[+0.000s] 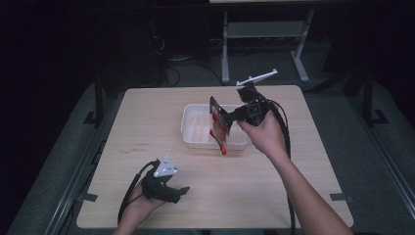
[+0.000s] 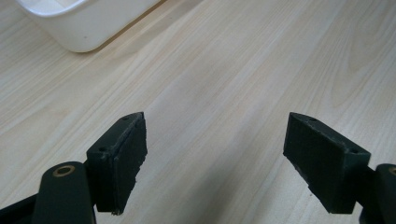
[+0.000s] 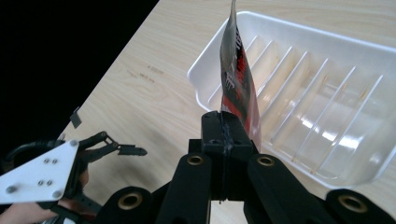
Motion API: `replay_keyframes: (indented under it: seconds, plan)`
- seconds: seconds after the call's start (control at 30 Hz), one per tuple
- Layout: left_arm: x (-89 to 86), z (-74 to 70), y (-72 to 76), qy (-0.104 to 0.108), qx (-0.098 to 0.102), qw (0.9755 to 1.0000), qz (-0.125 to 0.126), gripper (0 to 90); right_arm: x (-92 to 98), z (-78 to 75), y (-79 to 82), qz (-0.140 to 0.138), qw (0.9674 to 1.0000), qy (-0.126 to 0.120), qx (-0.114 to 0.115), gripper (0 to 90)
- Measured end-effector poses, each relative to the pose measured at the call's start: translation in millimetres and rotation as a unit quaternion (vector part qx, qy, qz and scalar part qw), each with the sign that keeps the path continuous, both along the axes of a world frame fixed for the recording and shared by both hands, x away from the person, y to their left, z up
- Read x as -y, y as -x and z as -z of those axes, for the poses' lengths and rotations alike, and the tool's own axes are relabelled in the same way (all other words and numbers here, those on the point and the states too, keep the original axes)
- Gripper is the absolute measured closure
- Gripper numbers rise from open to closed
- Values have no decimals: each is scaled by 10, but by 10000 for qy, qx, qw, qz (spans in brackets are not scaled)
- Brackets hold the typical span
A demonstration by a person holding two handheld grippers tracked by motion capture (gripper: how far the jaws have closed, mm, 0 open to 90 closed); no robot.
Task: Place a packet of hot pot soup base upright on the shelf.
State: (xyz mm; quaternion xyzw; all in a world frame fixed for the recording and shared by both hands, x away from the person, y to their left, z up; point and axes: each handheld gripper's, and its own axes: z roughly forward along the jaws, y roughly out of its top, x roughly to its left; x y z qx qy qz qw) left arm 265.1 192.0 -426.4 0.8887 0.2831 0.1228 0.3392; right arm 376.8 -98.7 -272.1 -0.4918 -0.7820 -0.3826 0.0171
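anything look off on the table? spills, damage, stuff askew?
Nothing stands out. The white tray sits flat and looks intact, no spill on the table. The red packet hangs over the tray, pinched in the right gripper; the left gripper rests open.

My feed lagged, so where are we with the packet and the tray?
Done: the right gripper is shut on the red and black packet. In hand: the packet hangs upright over the near rim of the white ribbed tray. Left: lay it in and release. The left gripper sits open above bare table.

Bare tabletop (image 1: pixel 147 122) around white tray (image 1: pixel 192 132)
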Motion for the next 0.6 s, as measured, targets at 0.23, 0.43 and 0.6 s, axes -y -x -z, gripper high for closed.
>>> replay_keyframes:
  seconds: [0.23,0.43,0.6]
  plan:
    - [-11,-5,-1,-2,5,10000,-12,212,-38,-30,-138,165,9999,10,-15,894]
    - [-14,-12,0,-6,14,10000,-4,212,-64,-10,-248,322,9995,12,-68,893]
    - [-16,-16,0,-3,17,10000,7,212,-84,-5,-330,434,9990,30,-75,893]
